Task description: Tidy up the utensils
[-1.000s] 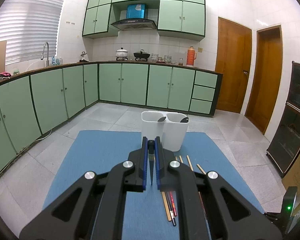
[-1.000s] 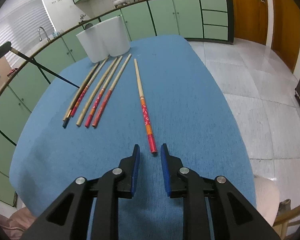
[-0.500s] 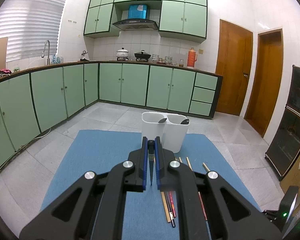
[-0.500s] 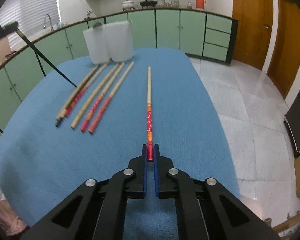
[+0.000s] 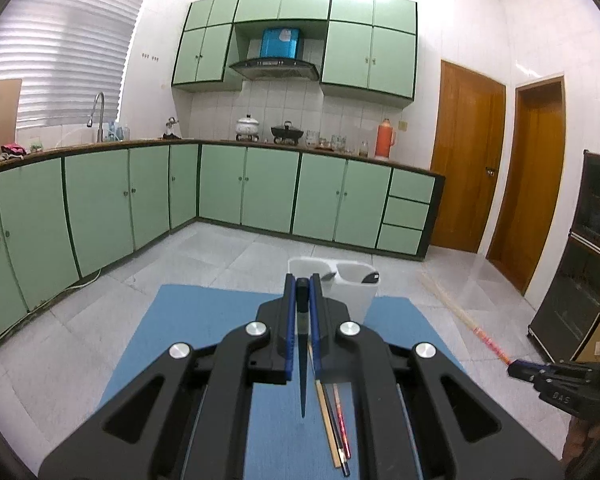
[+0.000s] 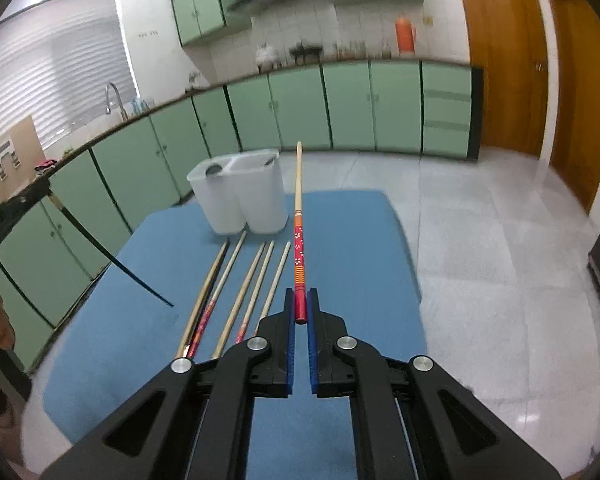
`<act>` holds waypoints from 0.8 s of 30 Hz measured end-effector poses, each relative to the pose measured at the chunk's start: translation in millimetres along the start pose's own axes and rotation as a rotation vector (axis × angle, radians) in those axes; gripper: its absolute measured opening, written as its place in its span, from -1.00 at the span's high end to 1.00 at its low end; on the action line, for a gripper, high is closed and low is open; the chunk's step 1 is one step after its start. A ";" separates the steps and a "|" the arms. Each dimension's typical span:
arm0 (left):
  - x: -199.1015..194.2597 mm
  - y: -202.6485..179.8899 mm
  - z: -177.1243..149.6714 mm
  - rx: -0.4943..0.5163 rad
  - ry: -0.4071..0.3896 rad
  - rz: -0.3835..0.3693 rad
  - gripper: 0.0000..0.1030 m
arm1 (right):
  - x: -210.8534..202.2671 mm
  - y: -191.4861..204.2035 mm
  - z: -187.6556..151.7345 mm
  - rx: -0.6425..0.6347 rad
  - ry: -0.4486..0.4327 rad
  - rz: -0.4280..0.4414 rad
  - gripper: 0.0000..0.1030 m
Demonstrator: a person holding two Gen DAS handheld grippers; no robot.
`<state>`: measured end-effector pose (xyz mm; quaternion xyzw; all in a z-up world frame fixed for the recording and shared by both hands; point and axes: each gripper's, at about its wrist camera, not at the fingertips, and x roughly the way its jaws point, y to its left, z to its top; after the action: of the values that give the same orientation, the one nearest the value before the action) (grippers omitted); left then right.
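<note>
chopstick clamped in right gripper

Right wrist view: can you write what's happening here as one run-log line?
right hand-held gripper: shut on red chopstick, lifted | left hand-held gripper: shut on black chopstick | white holder: ahead

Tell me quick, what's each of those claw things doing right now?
Left gripper: closed on a black chopstick.
Right gripper: closed on the red end of a patterned chopstick, lifted off the blue mat.
</note>
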<state>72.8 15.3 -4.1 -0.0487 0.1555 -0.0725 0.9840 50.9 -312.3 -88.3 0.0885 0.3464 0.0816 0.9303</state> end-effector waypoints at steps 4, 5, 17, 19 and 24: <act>-1.5 1.1 1.4 -0.011 -0.015 -0.004 0.89 | 25.5 -5.4 -9.2 0.048 0.118 -0.007 0.90; -1.1 0.7 0.8 -0.011 -0.014 -0.006 0.89 | 30.1 -6.3 -12.5 0.055 0.132 -0.011 0.90; 1.1 3.0 -2.3 -0.017 -0.012 -0.010 0.89 | 93.3 -1.6 -47.0 0.003 0.181 -0.047 0.89; 0.1 3.0 -2.9 -0.016 -0.016 -0.011 0.89 | 101.1 -3.1 -53.3 -0.001 0.195 -0.045 0.89; -1.3 -0.1 -5.3 -0.010 -0.020 -0.010 0.89 | 96.8 -7.6 -68.9 0.002 0.199 -0.046 0.74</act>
<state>69.9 14.9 -8.8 -0.0553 0.1459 -0.0764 0.9848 78.5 -291.6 -202.3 0.0728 0.4391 0.0685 0.8929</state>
